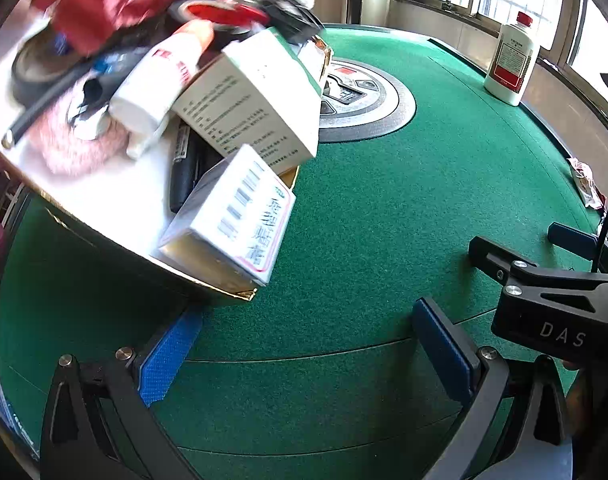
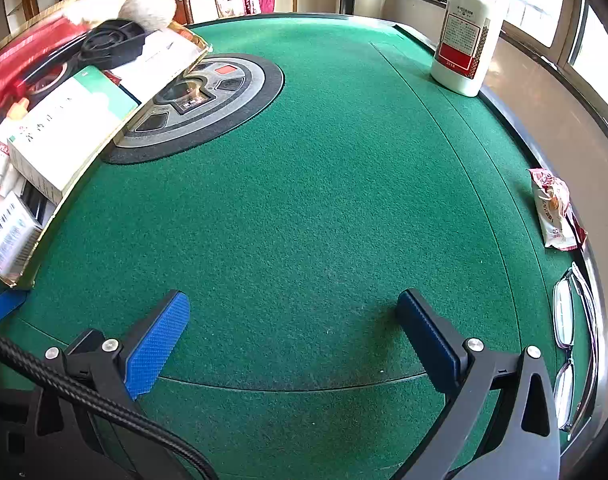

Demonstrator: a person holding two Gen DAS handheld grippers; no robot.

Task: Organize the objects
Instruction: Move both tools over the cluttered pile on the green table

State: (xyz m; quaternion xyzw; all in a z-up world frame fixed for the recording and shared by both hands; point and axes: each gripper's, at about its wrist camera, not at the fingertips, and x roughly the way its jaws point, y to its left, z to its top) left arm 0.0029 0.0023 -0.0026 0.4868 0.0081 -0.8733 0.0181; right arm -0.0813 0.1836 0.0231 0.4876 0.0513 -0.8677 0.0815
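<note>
Boxes [image 1: 260, 96], seemingly two; one bottle [image 2: 466, 34]

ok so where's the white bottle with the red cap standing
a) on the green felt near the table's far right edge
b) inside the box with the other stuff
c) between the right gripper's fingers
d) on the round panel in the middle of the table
a: the white bottle stands upright on the green felt at the far right edge, apart from the box and the round panel.
</note>
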